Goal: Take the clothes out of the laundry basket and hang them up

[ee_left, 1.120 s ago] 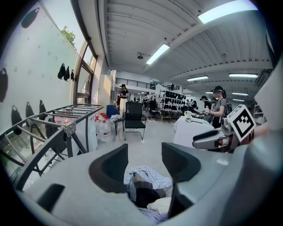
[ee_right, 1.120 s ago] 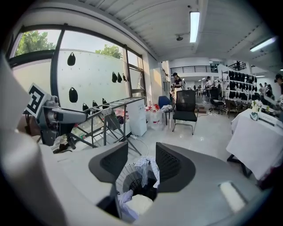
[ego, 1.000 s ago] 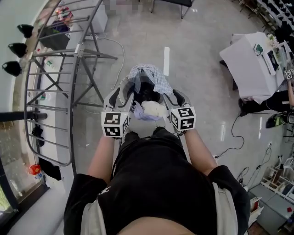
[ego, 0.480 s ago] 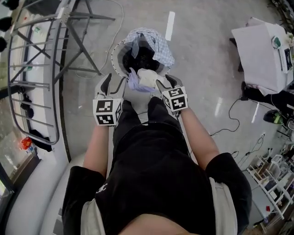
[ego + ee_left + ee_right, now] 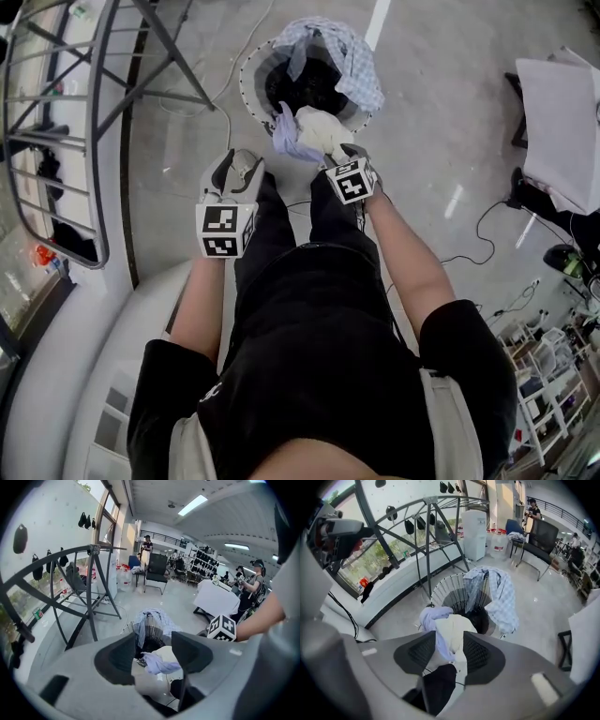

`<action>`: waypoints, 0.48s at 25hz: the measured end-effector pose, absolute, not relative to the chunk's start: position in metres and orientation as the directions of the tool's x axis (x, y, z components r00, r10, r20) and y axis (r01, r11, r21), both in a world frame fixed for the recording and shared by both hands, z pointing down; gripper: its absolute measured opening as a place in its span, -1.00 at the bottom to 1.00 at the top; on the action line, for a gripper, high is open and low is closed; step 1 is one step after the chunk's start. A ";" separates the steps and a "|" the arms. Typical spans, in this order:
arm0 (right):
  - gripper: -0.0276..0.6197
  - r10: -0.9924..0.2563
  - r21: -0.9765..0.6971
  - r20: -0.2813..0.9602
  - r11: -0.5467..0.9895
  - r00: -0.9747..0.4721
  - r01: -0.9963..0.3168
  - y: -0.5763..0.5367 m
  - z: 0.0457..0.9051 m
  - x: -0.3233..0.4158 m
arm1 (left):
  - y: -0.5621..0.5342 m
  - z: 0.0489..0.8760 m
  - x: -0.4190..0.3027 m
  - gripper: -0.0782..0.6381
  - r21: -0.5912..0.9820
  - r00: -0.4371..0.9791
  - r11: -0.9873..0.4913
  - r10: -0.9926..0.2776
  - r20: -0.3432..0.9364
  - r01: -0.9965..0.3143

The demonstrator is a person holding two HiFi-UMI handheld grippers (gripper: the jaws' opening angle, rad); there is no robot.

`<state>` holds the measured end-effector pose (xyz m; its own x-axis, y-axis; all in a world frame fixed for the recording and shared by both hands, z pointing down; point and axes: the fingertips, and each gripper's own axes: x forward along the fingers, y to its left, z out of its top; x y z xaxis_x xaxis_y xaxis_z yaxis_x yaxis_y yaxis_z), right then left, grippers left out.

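Observation:
The round laundry basket (image 5: pixel 255 70) stands on the floor ahead of me, with a blue checked shirt (image 5: pixel 354 58) draped over its far rim. My right gripper (image 5: pixel 339 157) is shut on a cream and lavender garment (image 5: pixel 311 131) bunched at the basket's near rim. In the right gripper view that cloth (image 5: pixel 449 634) fills the gap between the jaws of the right gripper (image 5: pixel 449 645), above the basket (image 5: pixel 447 592). My left gripper (image 5: pixel 234 171) hangs open and empty, left of the basket and short of it. In the left gripper view, the left gripper (image 5: pixel 152 644) frames the garment (image 5: pixel 159 660) from a distance.
A metal drying rack (image 5: pixel 56 141) stands at the left by the window, also seen in the right gripper view (image 5: pixel 426 522). A white-covered table (image 5: pixel 562 122) is at the right, with cables (image 5: pixel 483 234) on the floor. People and a chair (image 5: pixel 157 571) are far across the room.
The right gripper has carried the cream and lavender garment up to the basket's near rim. The left gripper has dropped back and to the left, away from the cloth.

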<state>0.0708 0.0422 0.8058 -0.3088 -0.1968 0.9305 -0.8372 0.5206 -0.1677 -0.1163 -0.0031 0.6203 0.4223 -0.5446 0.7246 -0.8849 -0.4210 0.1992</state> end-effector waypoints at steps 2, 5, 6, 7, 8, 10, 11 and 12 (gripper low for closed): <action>-0.31 -0.166 -0.159 0.946 0.509 -0.278 -0.846 0.050 0.831 0.074 | 0.006 0.635 -0.119 -0.11 0.205 0.418 -0.416 -0.523 0.743 -0.886; -0.31 -0.139 -0.140 0.963 0.478 -0.232 -0.867 0.059 0.864 0.081 | 0.017 0.656 -0.123 -0.11 0.212 0.412 -0.412 -0.491 0.767 -0.886; -0.31 -0.133 -0.132 0.967 0.466 -0.217 -0.875 0.061 0.874 0.084 | 0.020 0.662 -0.124 -0.11 0.214 0.413 -0.413 -0.483 0.772 -0.885; -0.31 -0.127 -0.123 0.971 0.455 -0.202 -0.882 0.063 0.884 0.086 | 0.022 0.668 -0.125 -0.11 0.216 0.413 -0.415 -0.475 0.777 -0.884; -0.31 -0.123 -0.115 0.974 0.444 -0.188 -0.889 0.064 0.894 0.088 | 0.025 0.673 -0.126 -0.11 0.217 0.413 -0.417 -0.468 0.781 -0.883; -0.31 -0.125 -0.098 0.978 0.424 -0.165 -0.901 0.063 0.910 0.091 | 0.030 0.684 -0.129 -0.11 0.217 0.412 -0.421 -0.454 0.790 -0.881; -0.31 -0.126 -0.092 0.979 0.414 -0.158 -0.906 0.062 0.917 0.091 | 0.032 0.689 -0.130 -0.11 0.217 0.410 -0.421 -0.448 0.795 -0.881; -0.31 -0.126 -0.089 0.980 0.405 -0.152 -0.910 0.061 0.924 0.091 | 0.035 0.694 -0.131 -0.11 0.217 0.408 -0.421 -0.442 0.799 -0.881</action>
